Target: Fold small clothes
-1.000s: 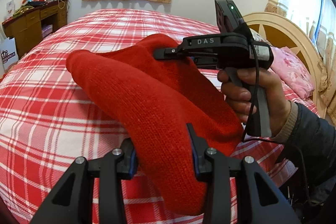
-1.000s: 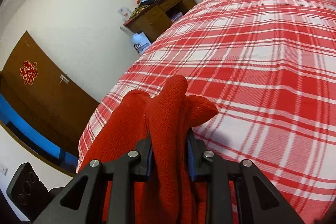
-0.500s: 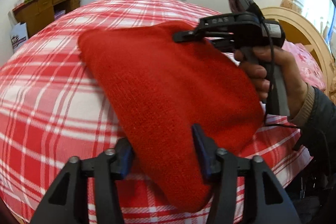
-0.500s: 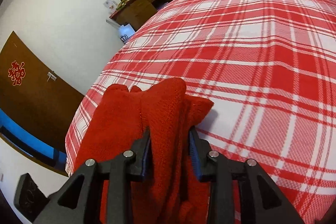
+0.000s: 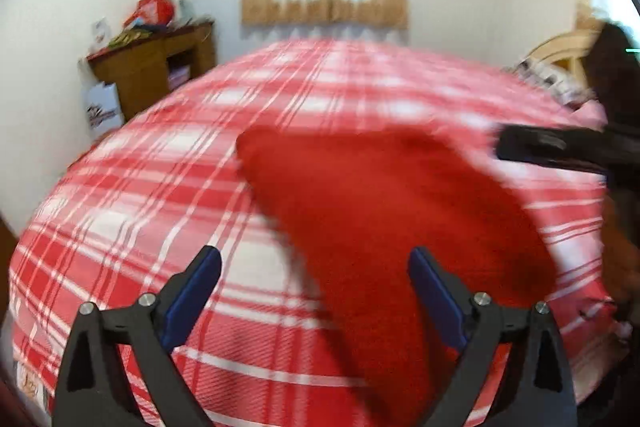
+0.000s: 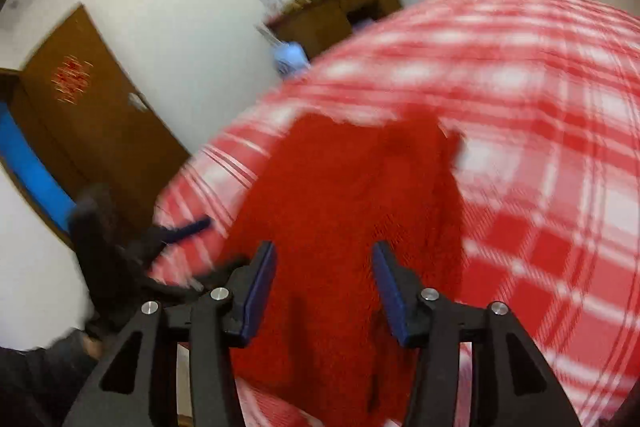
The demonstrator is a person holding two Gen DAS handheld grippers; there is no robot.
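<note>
Now both claws just opening: left claw (image 5: 314, 291) wide, right claw (image 6: 324, 287) half-spread, holding nothing; red knit garment (image 5: 384, 211) lies between jaws on bed (image 5: 160, 187). Risk: pads snag knit on retreat, dragging fold open.

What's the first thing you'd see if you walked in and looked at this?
The big red knitted garment jumps out first, lying on the bed's red-and-white checked cover near its front edge. Next come the two black tools: the left tool with its jaws wide, the garment reaching between them, and the right tool, jaws apart over the same cloth. Both have just been opening, and neither pinches it.
</note>
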